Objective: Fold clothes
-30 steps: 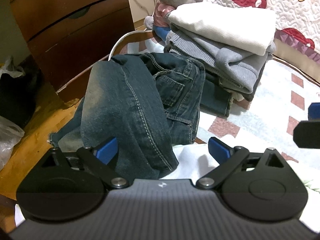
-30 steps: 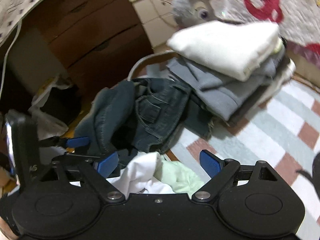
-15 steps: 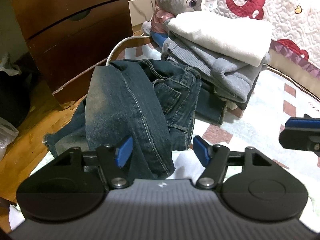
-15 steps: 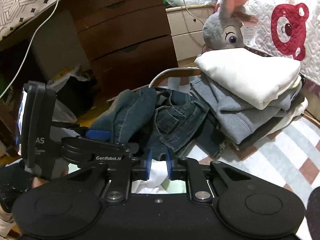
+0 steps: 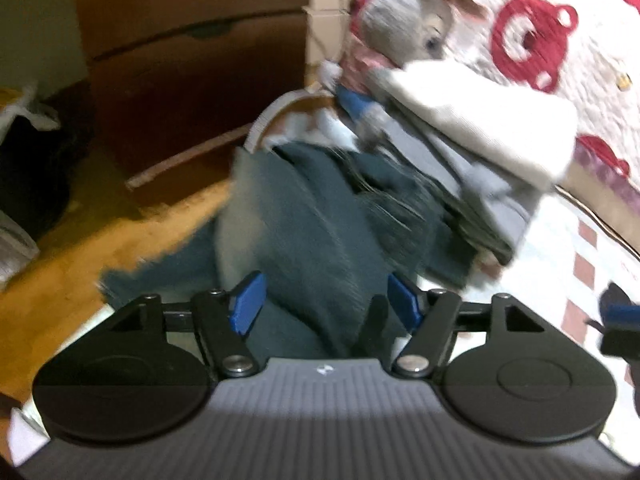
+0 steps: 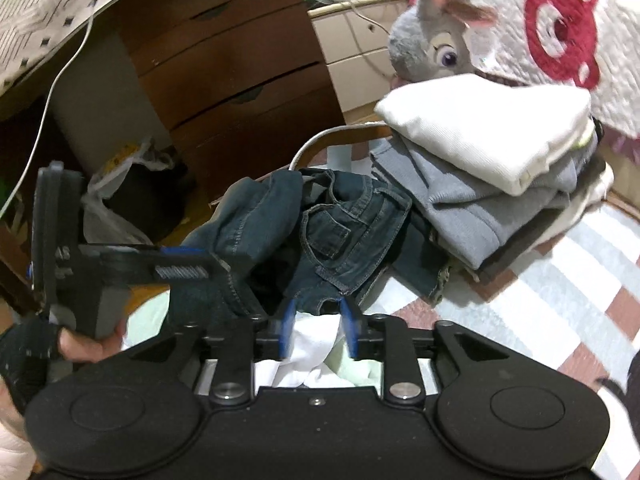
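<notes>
Crumpled dark blue jeans (image 5: 320, 216) lie on the checked bed cover, also in the right wrist view (image 6: 340, 232). My left gripper (image 5: 325, 304) sits over the near jeans leg, its blue pads partly closed around the denim fold; the view is blurred. It shows from the side in the right wrist view (image 6: 188, 262). My right gripper (image 6: 316, 330) is narrowed onto a white garment (image 6: 308, 356) that bunches between its pads, with a pale green cloth (image 6: 352, 368) beside it.
A stack of folded clothes, cream (image 6: 492, 128) on grey (image 6: 460, 204), stands behind the jeans by a grey plush toy (image 6: 432, 40). Brown drawers (image 6: 240, 72) and a plastic bag (image 6: 116, 184) are at the left, beyond the bed edge.
The left gripper moved forward over the jeans leg and its pads stayed partly closed. The right gripper's pads opened slightly around the white garment and the view rose a little.
</notes>
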The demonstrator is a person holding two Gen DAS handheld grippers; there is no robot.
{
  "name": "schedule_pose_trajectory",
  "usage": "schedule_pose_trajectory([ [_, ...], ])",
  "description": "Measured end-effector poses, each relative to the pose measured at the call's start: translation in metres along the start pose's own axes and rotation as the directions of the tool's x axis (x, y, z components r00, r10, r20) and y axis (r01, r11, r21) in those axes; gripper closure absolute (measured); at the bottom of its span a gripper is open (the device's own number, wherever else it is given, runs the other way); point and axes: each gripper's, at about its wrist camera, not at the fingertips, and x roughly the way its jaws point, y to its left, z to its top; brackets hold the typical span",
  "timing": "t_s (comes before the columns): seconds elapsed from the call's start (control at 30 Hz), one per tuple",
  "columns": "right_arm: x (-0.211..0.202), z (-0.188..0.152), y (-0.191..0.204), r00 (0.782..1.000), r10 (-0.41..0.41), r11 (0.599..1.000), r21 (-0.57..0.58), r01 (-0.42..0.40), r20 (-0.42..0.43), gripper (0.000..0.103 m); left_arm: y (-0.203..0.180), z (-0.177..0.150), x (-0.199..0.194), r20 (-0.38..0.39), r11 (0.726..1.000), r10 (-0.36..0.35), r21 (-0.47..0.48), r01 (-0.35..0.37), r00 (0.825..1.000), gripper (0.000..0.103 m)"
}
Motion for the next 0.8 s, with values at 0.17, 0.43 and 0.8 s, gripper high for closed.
schedule_pose_trajectory([
  [0.17,0.003,0.004,-0.009,0.998,0.009,0.998,0.069,-0.006,-0.055,0.055,0.037,0.02,0.012,-0.026,1.0,0.02,-0.014,-0.02,0.999,0.015],
  [0.43,0.014,-0.004,-0.014,0.998,0.007,0.996,0.091,-0.001,-0.059,0.055,0.04,0.003,0.084,-0.191,0.955,-0.281,-0.149,0.255,0.94,0.038],
  [0.8,0.012,-0.012,-0.024,0.995,-0.065,0.99,0.12,0.074,-0.079,0.055,-0.053,-0.021,0.03,0.285,0.886,0.135,0.394,-0.244,0.949,0.09],
])
